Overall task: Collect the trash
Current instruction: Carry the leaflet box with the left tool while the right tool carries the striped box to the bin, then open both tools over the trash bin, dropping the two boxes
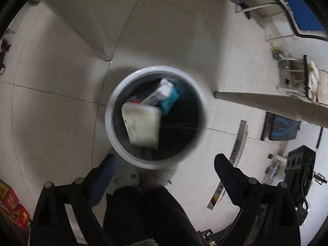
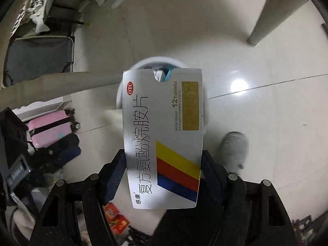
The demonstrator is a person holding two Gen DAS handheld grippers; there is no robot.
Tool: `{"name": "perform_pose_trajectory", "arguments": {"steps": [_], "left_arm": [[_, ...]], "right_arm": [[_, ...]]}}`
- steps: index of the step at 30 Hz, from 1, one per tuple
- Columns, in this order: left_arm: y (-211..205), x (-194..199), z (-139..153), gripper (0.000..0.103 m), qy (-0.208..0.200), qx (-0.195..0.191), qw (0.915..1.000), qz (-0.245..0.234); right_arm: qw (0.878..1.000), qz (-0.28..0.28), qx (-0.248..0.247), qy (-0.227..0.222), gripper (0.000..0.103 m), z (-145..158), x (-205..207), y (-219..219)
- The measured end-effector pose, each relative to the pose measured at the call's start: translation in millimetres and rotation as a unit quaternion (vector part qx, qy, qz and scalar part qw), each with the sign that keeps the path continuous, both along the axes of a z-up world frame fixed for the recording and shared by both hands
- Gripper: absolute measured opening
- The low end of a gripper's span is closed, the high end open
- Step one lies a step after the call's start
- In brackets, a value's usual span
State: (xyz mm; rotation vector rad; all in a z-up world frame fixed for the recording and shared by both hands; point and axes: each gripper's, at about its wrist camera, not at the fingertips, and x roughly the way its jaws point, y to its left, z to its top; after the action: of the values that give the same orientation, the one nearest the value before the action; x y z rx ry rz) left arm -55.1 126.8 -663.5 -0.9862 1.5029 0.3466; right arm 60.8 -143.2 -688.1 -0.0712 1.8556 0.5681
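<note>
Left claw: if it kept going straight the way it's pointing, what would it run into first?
Probably the white trash bin. The left claw is open and empty above it, aimed near the bin's mouth, so it might pass the rim and meet the cream box lying inside. Blur makes depth uncertain.

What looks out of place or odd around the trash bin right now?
Nothing is spilled: the white trash bin stands upright with boxes inside, including a cream box. One item remains outside: the medicine box, clamped in the right gripper above the bin. The left gripper is open and empty.
</note>
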Motion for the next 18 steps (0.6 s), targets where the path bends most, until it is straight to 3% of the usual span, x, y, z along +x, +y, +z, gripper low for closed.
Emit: {"name": "perform_pose_trajectory", "arguments": {"steps": [1, 4, 7, 11, 18], "left_arm": [[1, -6, -5, 0.096, 0.002, 0.013, 0.9999, 0.001], [-1, -23, -5, 0.096, 0.019, 0.072, 0.9972, -0.008], [-3, -33, 3, 0.096, 0.033, 0.111, 0.9932, -0.015], [-7, -40, 17, 0.096, 0.05, 0.133, 0.9894, -0.029], [-20, -42, 61, 0.096, 0.063, 0.159, 0.9834, -0.061]], "right_arm": [[1.0, 0.001, 0.003, 0.007, 0.075, -12, 2, 1], [1.0, 0.009, 0.008, 0.017, 0.102, -47, -1, 2], [1.0, 0.017, -0.001, 0.011, 0.102, -57, -5, -2], [0.998, 0.044, -0.031, -0.031, 0.102, -45, -10, 5], [0.979, 0.115, -0.104, -0.133, 0.102, 5, -14, 11]]}}
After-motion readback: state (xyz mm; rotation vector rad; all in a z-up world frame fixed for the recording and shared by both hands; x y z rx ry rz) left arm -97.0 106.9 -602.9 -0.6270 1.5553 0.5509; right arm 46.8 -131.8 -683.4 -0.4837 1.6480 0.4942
